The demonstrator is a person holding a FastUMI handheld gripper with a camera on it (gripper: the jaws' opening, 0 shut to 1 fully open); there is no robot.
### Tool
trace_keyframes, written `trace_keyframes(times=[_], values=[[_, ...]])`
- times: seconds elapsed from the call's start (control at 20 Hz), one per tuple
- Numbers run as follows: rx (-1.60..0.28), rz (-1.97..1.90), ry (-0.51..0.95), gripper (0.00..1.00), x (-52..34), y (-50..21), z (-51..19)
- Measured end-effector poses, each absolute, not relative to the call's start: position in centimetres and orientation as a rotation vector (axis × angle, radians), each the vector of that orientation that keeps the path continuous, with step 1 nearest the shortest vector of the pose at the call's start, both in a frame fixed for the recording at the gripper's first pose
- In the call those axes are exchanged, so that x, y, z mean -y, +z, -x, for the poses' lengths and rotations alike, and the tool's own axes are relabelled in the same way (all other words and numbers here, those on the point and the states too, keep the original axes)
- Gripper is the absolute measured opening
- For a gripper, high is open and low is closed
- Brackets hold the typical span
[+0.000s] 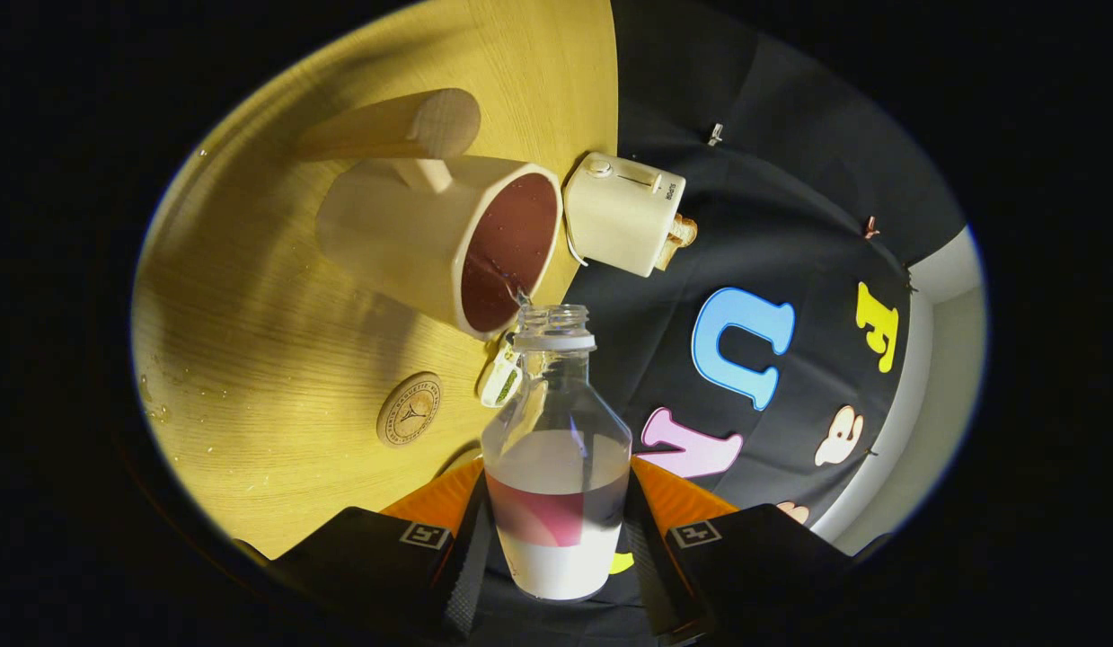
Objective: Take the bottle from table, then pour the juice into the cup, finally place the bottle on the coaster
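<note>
The tool (556, 539) is closed snugly around a clear bottle (556, 449), one finger pressed to each side of its lower body. The whole view is rolled over, so the wooden tabletop (251, 359) appears tipped up on its side. The bottle has no cap. A little red juice (543, 519) sits low inside it, near the fingers, and most of the bottle looks empty.

Just beyond the bottle's open mouth is the rim of a cream cup (430, 238), standing near the tabletop's edge. The cup holds dark red juice almost to its brim. The mouth of the bottle lies right against the cup's rim in this view; I cannot tell whether they touch.

Beside the cup, further in from the edge, a round wooden coaster (409, 410) lies flat on the tabletop with nothing on it. A small white and green item (502, 382) sits near the edge between coaster and bottle neck, too blurred to identify.

Past the cup, a white toaster (623, 214) with bread in it stands at the tabletop's edge. A pale wooden cylinder (412, 126) lies beyond the cup.
</note>
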State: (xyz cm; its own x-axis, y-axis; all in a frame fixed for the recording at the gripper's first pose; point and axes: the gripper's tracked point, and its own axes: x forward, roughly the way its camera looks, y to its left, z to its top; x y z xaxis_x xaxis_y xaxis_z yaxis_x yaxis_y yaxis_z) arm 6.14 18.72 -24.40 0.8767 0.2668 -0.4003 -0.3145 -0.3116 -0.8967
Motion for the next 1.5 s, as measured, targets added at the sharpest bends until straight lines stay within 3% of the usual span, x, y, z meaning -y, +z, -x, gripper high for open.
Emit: trace_keyframes(times=[1.5], values=[[0.241,2.0,0.645,0.73,-21.8,-22.0,-7.2]])
